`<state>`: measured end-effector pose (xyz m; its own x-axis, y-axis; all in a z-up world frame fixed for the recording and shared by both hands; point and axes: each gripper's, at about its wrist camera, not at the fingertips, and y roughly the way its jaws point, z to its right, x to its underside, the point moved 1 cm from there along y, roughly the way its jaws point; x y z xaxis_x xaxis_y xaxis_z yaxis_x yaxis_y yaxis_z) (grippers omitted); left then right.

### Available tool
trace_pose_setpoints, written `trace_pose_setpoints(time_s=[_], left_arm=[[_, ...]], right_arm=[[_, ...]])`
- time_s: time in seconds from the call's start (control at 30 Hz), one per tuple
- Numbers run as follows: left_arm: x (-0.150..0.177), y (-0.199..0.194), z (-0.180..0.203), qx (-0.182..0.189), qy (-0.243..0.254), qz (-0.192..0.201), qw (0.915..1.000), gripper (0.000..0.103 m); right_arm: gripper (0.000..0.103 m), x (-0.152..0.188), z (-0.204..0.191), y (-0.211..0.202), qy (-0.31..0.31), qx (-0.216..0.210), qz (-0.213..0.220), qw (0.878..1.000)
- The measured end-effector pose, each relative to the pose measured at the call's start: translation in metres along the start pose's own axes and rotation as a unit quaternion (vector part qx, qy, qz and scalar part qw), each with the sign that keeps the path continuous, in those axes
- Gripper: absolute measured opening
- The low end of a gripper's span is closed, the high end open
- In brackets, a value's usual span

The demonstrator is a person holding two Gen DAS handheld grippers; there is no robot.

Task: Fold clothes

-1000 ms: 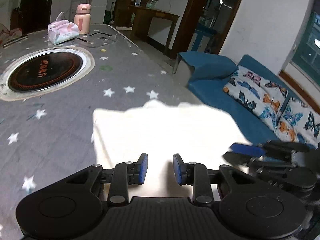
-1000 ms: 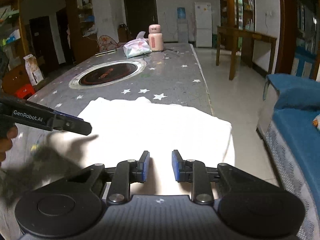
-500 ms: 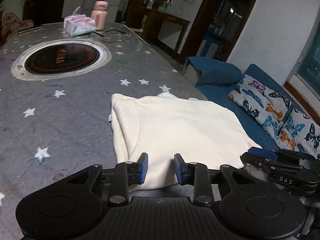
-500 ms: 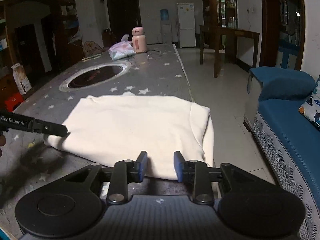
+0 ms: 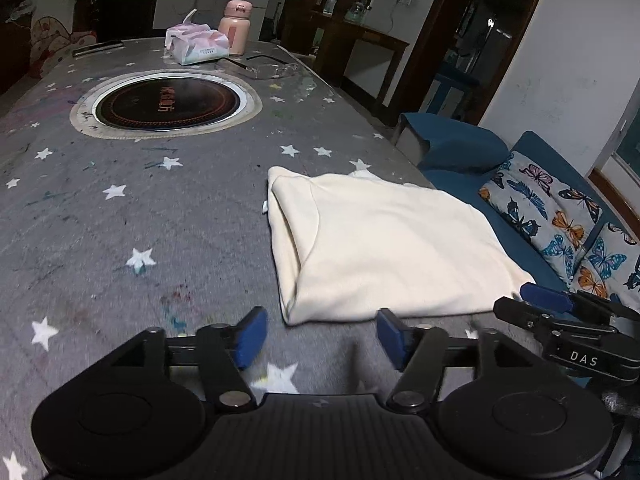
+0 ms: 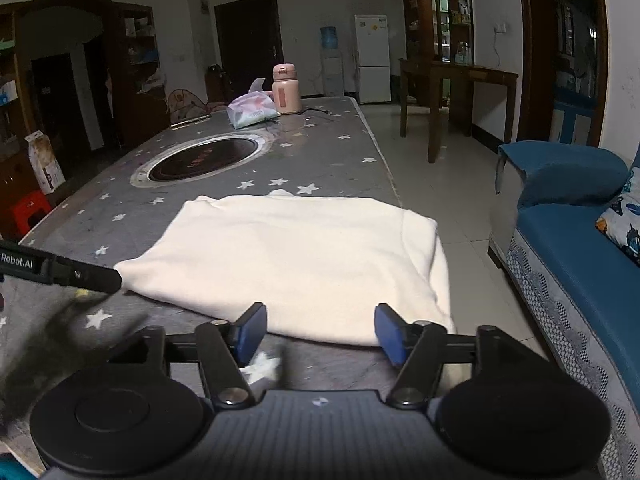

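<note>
A: What lies ahead of the left gripper's point(image 5: 318, 338) jaws?
B: The folded cream garment point(image 5: 384, 248), flat on the grey star-print tablecloth point(image 5: 120, 220).

A: And beyond it?
B: The round black inset hotplate point(image 5: 166, 104), then the tissue pack point(image 5: 198, 46) left of the pink flask point(image 5: 235, 28). The blue sofa point(image 6: 576, 264) lies right of the right gripper's point(image 6: 320, 334) jaws.

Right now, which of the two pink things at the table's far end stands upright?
The pink bottle with its lid on; it stands upright and rigid, while the soft tissue pack beside it lies flat on the star-patterned table.
</note>
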<state>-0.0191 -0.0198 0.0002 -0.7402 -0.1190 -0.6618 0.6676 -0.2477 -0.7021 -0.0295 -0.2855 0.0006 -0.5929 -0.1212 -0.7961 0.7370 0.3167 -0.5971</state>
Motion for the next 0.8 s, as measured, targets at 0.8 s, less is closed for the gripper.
trace_pose_setpoints(time_s=[0.8], left_arm=[[0.035, -0.028, 0.013, -0.053, 0.036, 0.018, 0.9978, 0.103]], right_arm=[[0.103, 0.021, -0.046, -0.025, 0.02, 0.017, 0.0, 1.0]])
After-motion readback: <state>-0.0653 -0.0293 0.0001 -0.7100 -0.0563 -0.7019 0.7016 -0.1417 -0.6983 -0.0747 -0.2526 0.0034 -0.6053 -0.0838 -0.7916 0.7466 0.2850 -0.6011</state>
